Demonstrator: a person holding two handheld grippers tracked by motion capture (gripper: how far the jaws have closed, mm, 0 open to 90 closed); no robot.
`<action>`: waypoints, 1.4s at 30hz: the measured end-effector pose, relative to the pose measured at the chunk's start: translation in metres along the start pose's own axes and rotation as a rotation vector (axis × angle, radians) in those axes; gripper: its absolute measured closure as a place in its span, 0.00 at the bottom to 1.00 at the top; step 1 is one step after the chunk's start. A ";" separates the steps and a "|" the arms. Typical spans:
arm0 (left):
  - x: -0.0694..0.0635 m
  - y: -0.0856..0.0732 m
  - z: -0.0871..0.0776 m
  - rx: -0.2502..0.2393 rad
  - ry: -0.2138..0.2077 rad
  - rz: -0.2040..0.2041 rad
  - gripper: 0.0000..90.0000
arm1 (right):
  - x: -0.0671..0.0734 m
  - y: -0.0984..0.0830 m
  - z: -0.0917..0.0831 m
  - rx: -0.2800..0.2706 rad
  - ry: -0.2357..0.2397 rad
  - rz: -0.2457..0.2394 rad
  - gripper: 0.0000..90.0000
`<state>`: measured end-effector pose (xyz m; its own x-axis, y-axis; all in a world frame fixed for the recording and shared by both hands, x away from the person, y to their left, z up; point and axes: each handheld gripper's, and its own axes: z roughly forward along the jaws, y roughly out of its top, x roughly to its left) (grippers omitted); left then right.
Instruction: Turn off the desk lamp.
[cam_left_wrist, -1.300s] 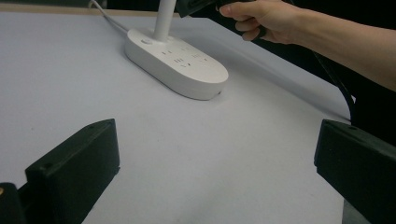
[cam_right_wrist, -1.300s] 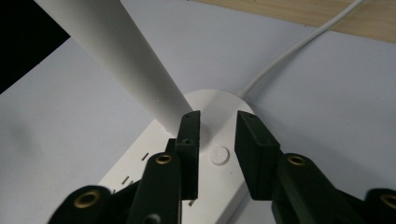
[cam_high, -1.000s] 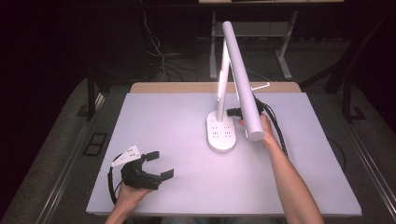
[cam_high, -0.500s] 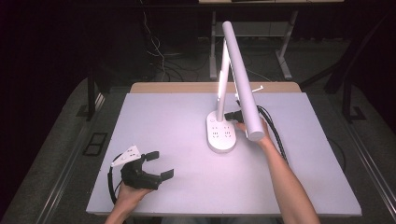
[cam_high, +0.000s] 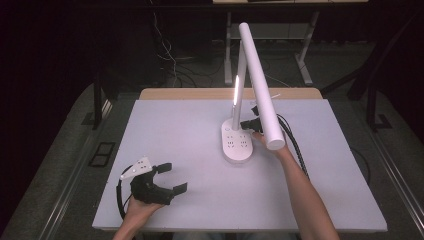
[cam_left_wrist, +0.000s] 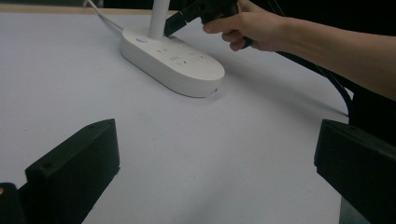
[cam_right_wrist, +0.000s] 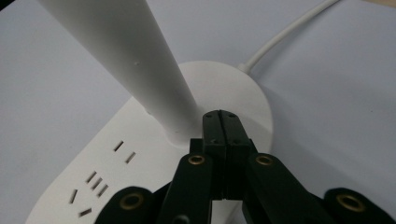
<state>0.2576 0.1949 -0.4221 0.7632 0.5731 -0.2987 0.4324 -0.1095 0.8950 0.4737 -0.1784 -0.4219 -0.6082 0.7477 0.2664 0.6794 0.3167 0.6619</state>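
— Where is the lamp?
— The lamp stands right of centre on the desk in the high view; its long white head hides most of the right gripper.
— And that gripper's fingers?
— Pressed together, tips just at the foot of the lamp's stem, pinching nothing.
— The left one?
— The left gripper sits lower left, fingers spread wide; the frame's bottom edge cuts off the hand.
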 end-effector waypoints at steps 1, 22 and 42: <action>0.000 0.000 0.000 0.000 0.001 -0.002 0.00 | 0.001 0.000 0.000 0.003 -0.007 -0.004 1.00; 0.000 0.000 0.000 -0.002 0.001 -0.004 0.00 | 0.000 0.001 0.000 -0.008 -0.010 -0.013 1.00; 0.001 0.000 0.001 -0.001 0.002 -0.007 0.00 | 0.005 0.001 -0.001 0.002 -0.033 -0.038 1.00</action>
<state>0.2586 0.1947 -0.4228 0.7593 0.5751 -0.3046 0.4374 -0.1044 0.8932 0.4708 -0.1752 -0.4192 -0.6200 0.7538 0.2176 0.6568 0.3470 0.6695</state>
